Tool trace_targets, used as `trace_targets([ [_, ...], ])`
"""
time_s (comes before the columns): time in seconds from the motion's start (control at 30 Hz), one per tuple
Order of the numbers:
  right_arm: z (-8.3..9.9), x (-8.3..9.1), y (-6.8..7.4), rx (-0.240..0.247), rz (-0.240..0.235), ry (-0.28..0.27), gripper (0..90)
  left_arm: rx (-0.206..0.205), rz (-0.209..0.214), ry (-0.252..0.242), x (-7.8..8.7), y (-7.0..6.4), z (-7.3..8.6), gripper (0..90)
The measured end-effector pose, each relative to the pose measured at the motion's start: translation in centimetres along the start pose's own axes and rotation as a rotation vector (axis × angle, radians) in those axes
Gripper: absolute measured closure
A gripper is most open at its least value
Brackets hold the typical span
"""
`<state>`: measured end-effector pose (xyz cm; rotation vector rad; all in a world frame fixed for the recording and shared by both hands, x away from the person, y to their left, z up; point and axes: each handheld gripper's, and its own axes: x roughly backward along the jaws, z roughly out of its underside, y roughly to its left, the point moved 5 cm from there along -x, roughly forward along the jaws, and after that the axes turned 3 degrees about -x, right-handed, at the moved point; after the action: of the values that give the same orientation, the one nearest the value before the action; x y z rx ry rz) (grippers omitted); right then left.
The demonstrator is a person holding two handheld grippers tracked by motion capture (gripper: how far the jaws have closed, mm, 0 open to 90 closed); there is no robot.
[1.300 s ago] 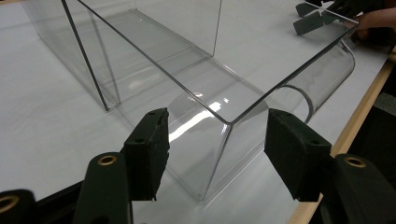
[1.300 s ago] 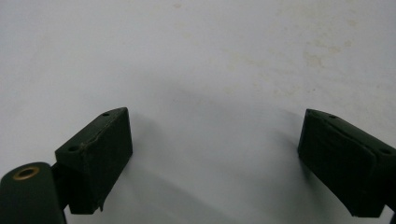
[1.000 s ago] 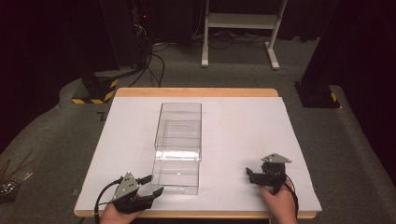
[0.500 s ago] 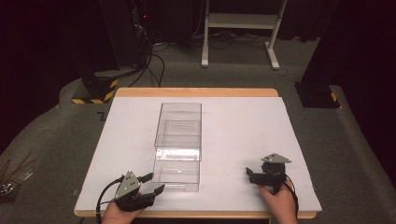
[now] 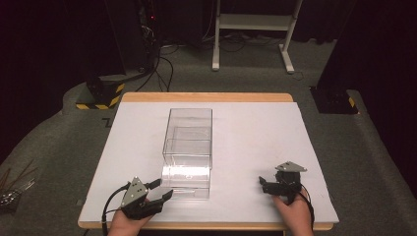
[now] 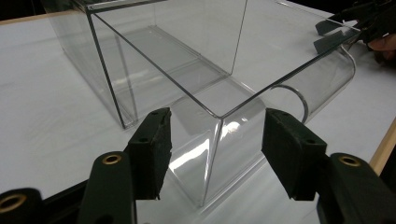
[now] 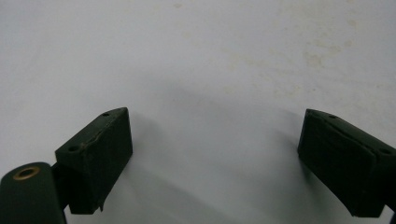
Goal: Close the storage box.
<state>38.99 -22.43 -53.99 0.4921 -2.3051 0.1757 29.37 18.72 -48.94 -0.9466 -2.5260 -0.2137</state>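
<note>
Left gripper view: unlabelled clear box (image 6: 187, 70) between claw (image 6: 215, 140) jaws.

No readable text, label, brand or number is shown.

On the grey floor just beyond the far left corner of the white table (image 5: 255, 123), a dark mark (image 5: 106, 122) shaped somewhat like a letter Z is seen, but it is partly cut off by the table edge and cannot be read with certainty. Farther left of that corner, a black base (image 5: 101, 93) is marked with yellow and black warning stripes, which carry no words. Nothing is printed on the table surface itself.
</note>
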Motion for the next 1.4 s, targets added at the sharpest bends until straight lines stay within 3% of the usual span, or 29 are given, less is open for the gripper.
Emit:
trace_targets([
  [0.33, 0.0, 0.0, 0.0, 0.001, 0.000, 0.000, 10.1, -0.008, -0.014, -0.002, -0.3, 0.2, -0.1, 43.2],
  [1.23, 0.0, 0.0, 0.0, 0.001, 0.000, 0.000, 10.1, 0.019, -0.062, -0.018, -1.9, 1.5, -0.8, 48.1],
  [1.4, 0.0, 0.0, 0.0, 0.001, 0.000, 0.000, 10.1, 0.006, -0.072, -0.014, -2.1, 1.6, -0.6, 48.9],
])
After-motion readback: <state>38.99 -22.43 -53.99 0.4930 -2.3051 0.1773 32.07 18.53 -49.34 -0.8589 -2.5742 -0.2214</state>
